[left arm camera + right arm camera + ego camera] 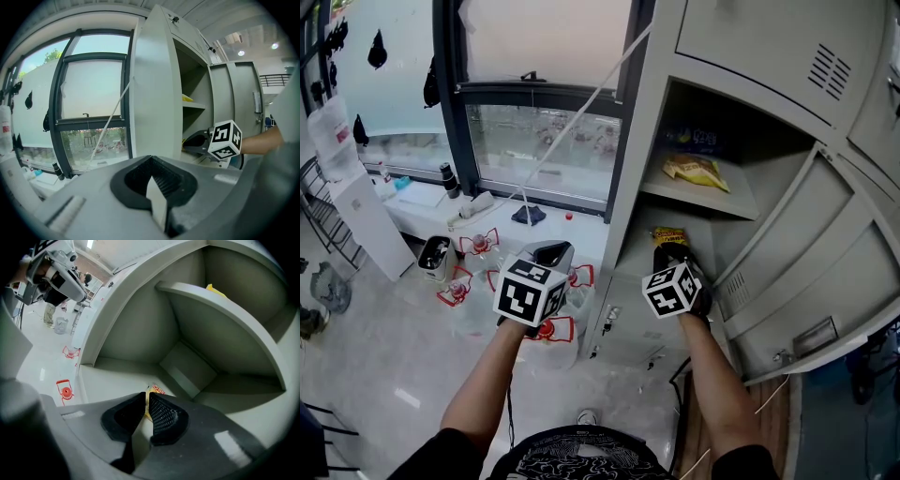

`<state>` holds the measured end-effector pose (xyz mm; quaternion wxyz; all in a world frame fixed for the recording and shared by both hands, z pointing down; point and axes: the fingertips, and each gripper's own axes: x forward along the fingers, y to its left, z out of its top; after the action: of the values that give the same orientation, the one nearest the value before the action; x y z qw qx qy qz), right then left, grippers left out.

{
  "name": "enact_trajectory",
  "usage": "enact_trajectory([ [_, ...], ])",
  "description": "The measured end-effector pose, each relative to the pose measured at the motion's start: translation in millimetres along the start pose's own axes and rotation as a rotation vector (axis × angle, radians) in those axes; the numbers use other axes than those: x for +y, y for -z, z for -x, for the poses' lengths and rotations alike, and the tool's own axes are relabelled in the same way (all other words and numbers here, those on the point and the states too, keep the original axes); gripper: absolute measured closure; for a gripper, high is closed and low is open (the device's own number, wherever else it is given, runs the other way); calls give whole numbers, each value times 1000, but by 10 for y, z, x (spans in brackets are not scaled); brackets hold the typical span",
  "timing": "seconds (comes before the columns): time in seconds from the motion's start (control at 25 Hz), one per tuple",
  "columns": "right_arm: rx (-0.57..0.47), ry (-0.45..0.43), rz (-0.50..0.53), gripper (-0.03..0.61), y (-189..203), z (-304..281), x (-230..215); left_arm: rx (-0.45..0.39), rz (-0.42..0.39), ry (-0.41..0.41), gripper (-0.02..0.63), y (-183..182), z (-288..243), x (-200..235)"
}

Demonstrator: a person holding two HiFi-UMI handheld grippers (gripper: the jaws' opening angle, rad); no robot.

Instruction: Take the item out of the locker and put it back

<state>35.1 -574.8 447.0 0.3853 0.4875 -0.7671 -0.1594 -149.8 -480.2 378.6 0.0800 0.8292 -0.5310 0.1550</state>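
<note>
The grey locker (649,141) stands open with two shelves. A yellow snack packet (668,234) sits at the front of the lower compartment, and my right gripper (667,247) is shut on its edge; the right gripper view shows the packet (156,390) pinched between the black pads (161,416). A second yellow packet (697,171) lies on the upper shelf (220,310). My left gripper (551,253) hangs in the air left of the locker, shut on nothing (152,163). From there I see the right gripper's marker cube (225,139) at the locker opening.
The locker door (787,272) swings open to the right of my right arm. Several clear jugs with red fittings (478,246) stand on the floor below the window (544,141). A white cord (581,103) runs diagonally across the window.
</note>
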Motion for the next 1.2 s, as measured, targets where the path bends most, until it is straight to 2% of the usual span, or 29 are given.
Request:
enact_trajectory([
  [0.2, 2, 2, -33, 508, -5, 87, 34, 5, 2, -4, 614, 39, 102, 37],
  [0.68, -24, 49, -119, 512, -227, 604, 147, -1, 2, 8, 614, 172, 559, 131],
  [1.2, -165, 65, -335, 535, -731, 1450, 420, -27, -13, 40, 614, 281, 1097, 189],
])
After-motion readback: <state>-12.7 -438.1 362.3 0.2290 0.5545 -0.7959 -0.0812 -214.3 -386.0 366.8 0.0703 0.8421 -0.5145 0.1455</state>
